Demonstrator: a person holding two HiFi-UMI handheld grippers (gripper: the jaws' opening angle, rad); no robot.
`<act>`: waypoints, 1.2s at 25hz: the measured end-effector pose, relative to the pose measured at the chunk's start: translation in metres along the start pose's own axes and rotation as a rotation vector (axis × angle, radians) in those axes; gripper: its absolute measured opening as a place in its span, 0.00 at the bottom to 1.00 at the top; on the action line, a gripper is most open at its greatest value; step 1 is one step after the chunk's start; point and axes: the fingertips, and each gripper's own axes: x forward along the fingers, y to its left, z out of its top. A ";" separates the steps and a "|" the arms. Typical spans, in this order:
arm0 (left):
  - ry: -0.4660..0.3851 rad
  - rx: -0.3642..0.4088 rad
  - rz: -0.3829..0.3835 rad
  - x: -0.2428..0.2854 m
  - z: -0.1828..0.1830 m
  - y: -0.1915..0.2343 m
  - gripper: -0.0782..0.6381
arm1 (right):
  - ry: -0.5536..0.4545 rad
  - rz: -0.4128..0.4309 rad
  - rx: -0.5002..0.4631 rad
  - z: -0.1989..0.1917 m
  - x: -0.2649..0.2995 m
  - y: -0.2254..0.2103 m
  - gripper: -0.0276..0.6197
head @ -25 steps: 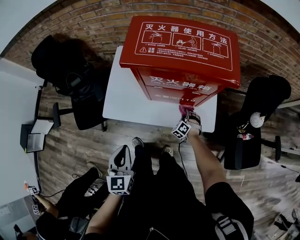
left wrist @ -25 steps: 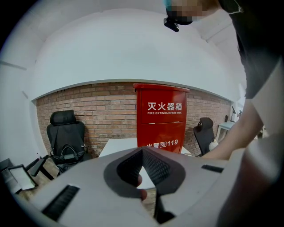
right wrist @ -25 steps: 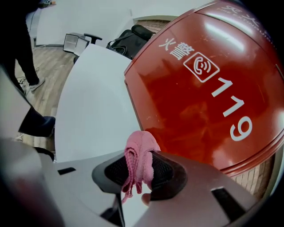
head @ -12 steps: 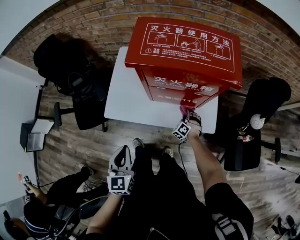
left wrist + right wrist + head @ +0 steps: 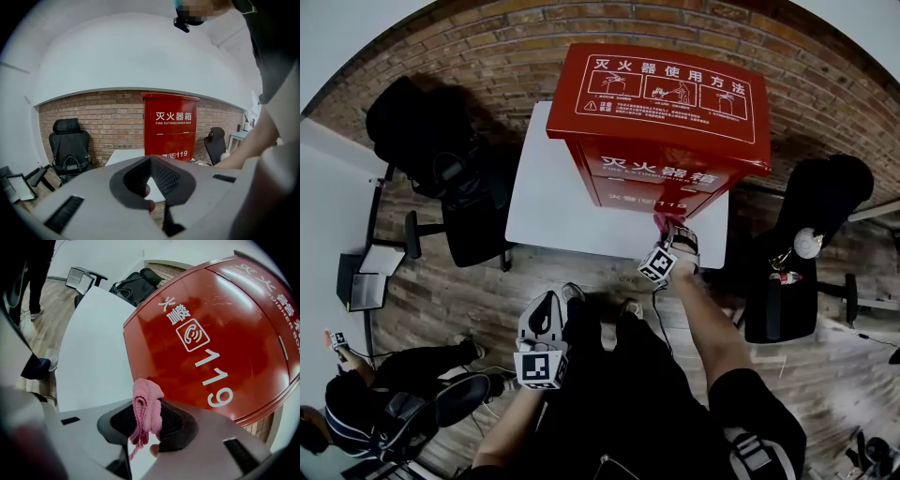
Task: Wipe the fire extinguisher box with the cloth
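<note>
The red fire extinguisher box (image 5: 661, 131) stands upright on a white table (image 5: 548, 202), its front printed with white characters and "119" (image 5: 213, 376). My right gripper (image 5: 667, 228) is shut on a bunched pink cloth (image 5: 662, 219), held at the bottom of the box's front, left of the "119". In the right gripper view the cloth (image 5: 146, 404) sticks up between the jaws close to the red panel (image 5: 225, 324); I cannot tell whether it touches. My left gripper (image 5: 547, 302) hangs low over the person's legs, away from the table, shut and empty. The left gripper view (image 5: 150, 160) looks at the box (image 5: 171, 126) from a distance.
Black office chairs stand left (image 5: 441, 159) and right (image 5: 811, 234) of the table, against a brick wall (image 5: 487, 42). A person (image 5: 384, 403) crouches on the wooden floor at lower left. A small stand (image 5: 361, 277) sits by the left wall.
My right gripper and the cloth have shifted slightly left along the box's lower front. The person at lower left has moved further toward the corner. My left gripper has stayed put.
</note>
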 end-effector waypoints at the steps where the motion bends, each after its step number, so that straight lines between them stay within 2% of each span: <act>1: -0.002 0.000 -0.003 0.000 0.001 -0.001 0.14 | 0.001 -0.006 -0.004 0.000 -0.002 -0.002 0.22; 30: -0.071 -0.007 -0.018 -0.006 0.018 -0.009 0.14 | -0.042 -0.061 0.016 0.018 -0.045 -0.052 0.22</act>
